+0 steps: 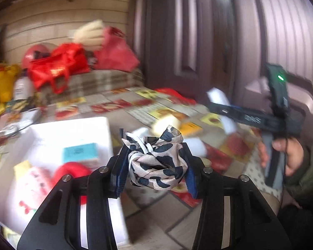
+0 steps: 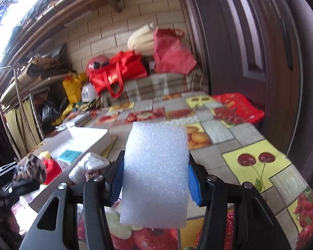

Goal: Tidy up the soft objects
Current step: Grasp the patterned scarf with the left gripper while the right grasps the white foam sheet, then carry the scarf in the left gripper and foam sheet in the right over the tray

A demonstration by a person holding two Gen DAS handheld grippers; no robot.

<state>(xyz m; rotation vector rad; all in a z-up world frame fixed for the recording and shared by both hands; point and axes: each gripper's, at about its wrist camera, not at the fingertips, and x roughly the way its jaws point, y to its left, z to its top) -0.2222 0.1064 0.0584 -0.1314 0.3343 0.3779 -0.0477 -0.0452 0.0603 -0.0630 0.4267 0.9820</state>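
Observation:
My left gripper (image 1: 154, 148) is shut on a knotted beige scarf with dark spots (image 1: 156, 160) and holds it in the air beside the white foam box (image 1: 73, 129). The box holds a teal-labelled packet (image 1: 80, 151), a red soft item (image 1: 73, 170) and a pink-white one (image 1: 31, 185). My right gripper (image 2: 155, 160) is shut on a white foam block (image 2: 155, 175), held above the fruit-print tablecloth (image 2: 250, 141). The right gripper also shows in the left wrist view (image 1: 219, 108), with the foam blurred. The left gripper with the scarf appears at the left of the right wrist view (image 2: 29, 170).
A rolled white cloth (image 2: 87, 166) and pale soft pieces (image 2: 116, 223) lie near the box. A red packet (image 2: 240, 106) lies at the table's far right by the dark door (image 2: 250, 41). Red bags (image 2: 119, 73), a helmet and yellow bags crowd the back.

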